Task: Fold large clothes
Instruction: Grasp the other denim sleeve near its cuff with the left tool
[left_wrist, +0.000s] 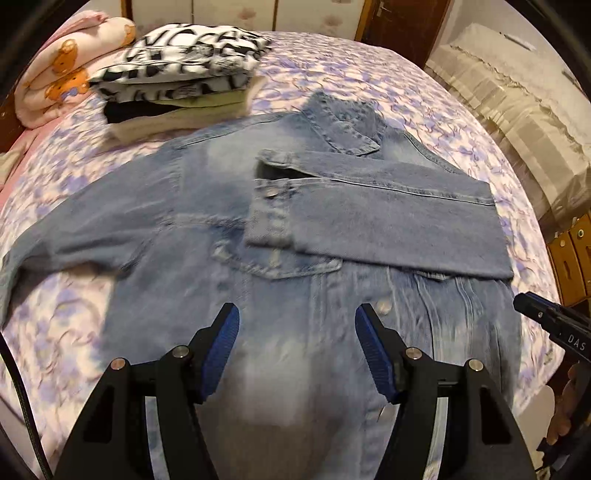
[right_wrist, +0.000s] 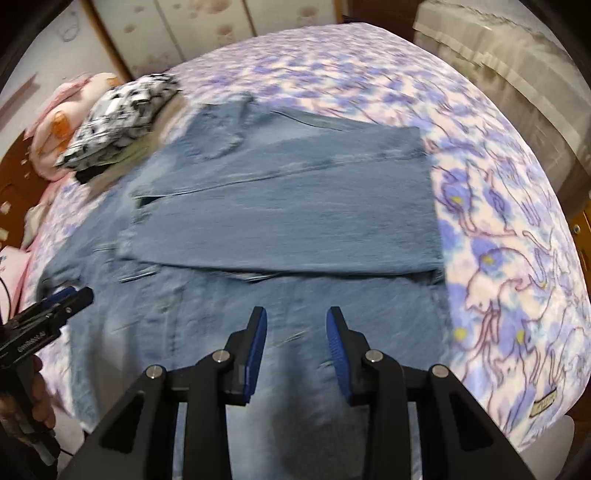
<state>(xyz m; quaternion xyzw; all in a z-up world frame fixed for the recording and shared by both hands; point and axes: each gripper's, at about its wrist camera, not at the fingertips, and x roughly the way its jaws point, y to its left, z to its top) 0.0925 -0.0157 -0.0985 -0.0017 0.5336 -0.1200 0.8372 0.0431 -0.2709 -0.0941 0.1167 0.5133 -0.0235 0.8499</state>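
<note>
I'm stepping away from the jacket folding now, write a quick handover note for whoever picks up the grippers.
Left gripper: open, empty, above the jacket's lower front.
Right gripper: open, narrower gap, empty, also over the lower front.
Denim jacket: spread on the floral bedspread, collar away from you.
Done: one sleeve folded across the chest.
Left: the other sleeve still out sideways; fold it in, then fold the body and add it to the folded pile.
</note>
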